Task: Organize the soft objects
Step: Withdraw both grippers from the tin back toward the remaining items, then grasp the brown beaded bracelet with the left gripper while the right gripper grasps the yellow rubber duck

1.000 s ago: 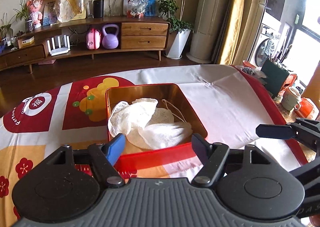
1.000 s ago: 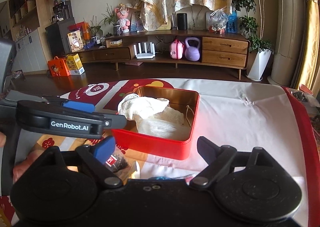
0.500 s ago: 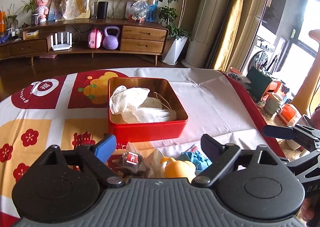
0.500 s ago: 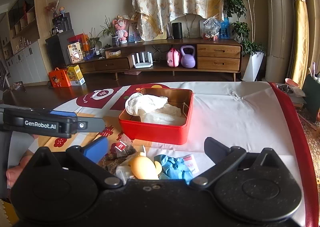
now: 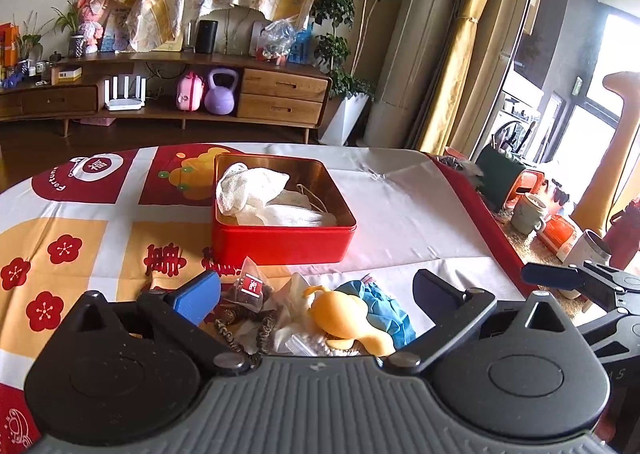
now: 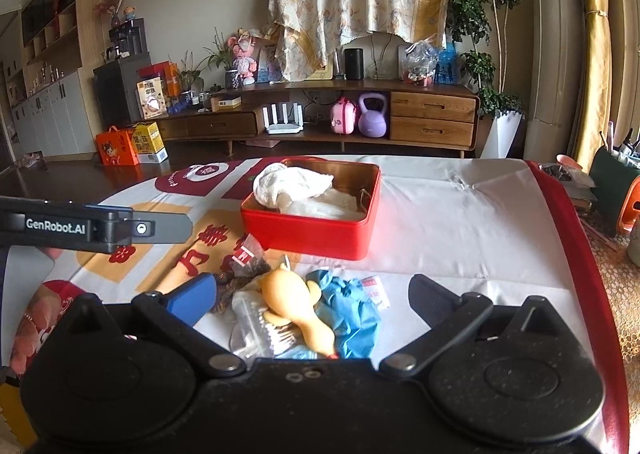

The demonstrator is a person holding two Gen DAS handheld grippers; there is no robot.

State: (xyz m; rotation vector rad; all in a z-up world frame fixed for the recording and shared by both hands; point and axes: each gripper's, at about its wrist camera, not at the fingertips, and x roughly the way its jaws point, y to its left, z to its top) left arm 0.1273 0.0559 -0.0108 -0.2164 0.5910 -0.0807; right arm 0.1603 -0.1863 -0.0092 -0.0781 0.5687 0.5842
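Observation:
A red tin (image 5: 280, 244) (image 6: 308, 234) stands mid-table with a white cloth (image 5: 256, 190) (image 6: 292, 184) heaped inside it. In front of it lies a small pile: an orange rubber toy (image 5: 340, 314) (image 6: 288, 294), a blue glove (image 5: 384, 310) (image 6: 348, 306), a clear sachet with a red label (image 5: 250, 286) (image 6: 248, 254) and a bead string (image 5: 240, 330). My left gripper (image 5: 316, 288) hovers just short of the pile, its jaws opening with nothing gripped. My right gripper (image 6: 312, 292) stands open beside it, also holding nothing.
The table wears a red, yellow and white patterned tablecloth (image 5: 400, 214). Past its right edge stand a mug (image 5: 528, 212) and orange containers (image 5: 560, 230). A person's hand (image 6: 28, 330) shows at the lower left of the right wrist view. A wooden sideboard (image 6: 432, 118) lines the far wall.
Both grippers have drawn back from the red tin, so it looks smaller and farther off. The pile of small things has come into view between the fingers. Both pairs of jaws have widened.

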